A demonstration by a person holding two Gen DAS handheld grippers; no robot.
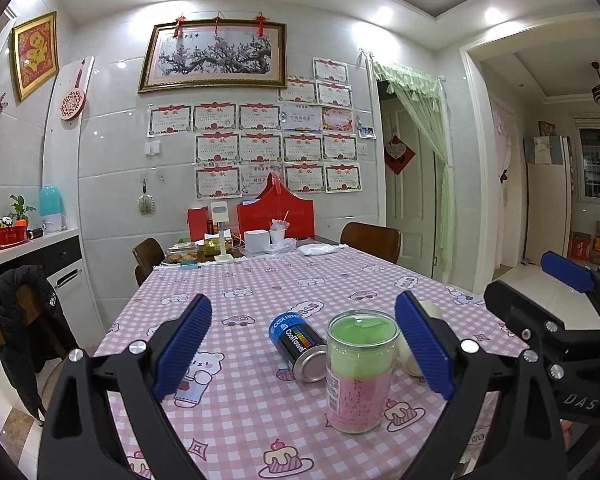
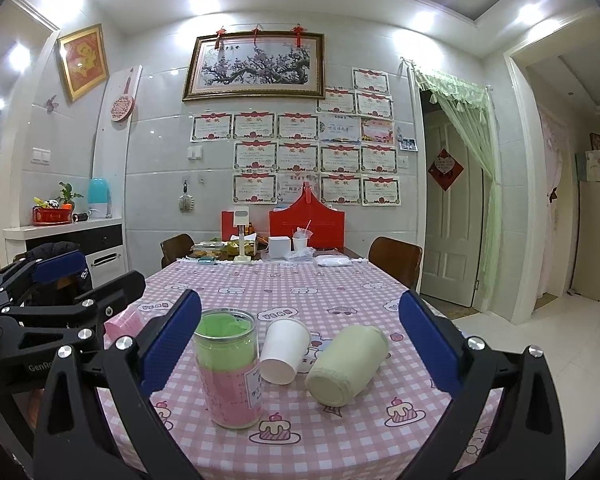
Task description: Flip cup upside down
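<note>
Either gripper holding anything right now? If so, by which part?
Nothing held. Left gripper and right gripper are both open above the table; the white paper cup lies untouched on its side.

Lower centre, right wrist view: upright clear jar (image 2: 229, 368), white paper cup (image 2: 283, 350) on its side just right of it, cream bottle (image 2: 346, 364) lying further right, narrow gaps between. Left wrist view, centre: battery-print can (image 1: 300, 346) lying just left of jar. Bare checked tablecloth (image 2: 320, 284) spans mid-frame behind them; far edge crowded by red box (image 2: 307, 224).
</note>
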